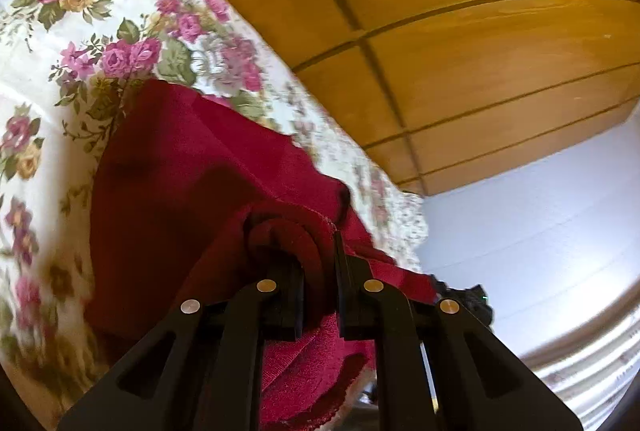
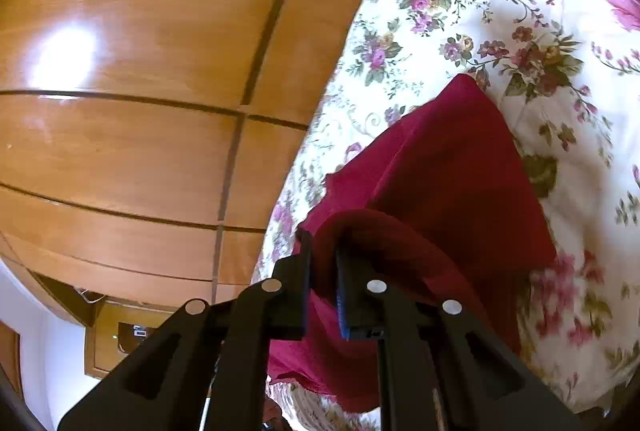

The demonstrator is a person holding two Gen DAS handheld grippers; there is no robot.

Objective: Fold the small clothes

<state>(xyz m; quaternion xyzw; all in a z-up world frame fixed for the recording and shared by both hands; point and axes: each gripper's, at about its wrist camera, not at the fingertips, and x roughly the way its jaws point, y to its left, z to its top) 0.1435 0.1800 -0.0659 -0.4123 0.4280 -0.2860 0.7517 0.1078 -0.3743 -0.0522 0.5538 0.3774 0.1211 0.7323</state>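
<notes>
the red cloth (image 1: 192, 171) lies spread on the flowered bedsheet (image 1: 80, 31), its far end reaching toward the wooden wardrobe (image 1: 460, 31) that stands just beyond the sheet's edge. the near end of the red cloth is lifted off the sheet and bunched into both claws. the left claw (image 1: 320, 291) is clamped on a thick rolled fold of the cloth, which fills the narrow gap between its black fingers (image 1: 290, 303) and hangs loose below them. in the right wrist view the red cloth (image 2: 440, 171) runs away from the camera over the bedsheet (image 2: 520, 11), with the wardrobe (image 2: 140, 71) on the side of the cloth away from the sheet's flowers. the right claw (image 2: 324, 287) is nearly closed and pinches an upper hem of the cloth, which arches over the tip of one finger (image 2: 296, 291); a blue pad shows on the inner face of the other. both views are slightly blurred
</notes>
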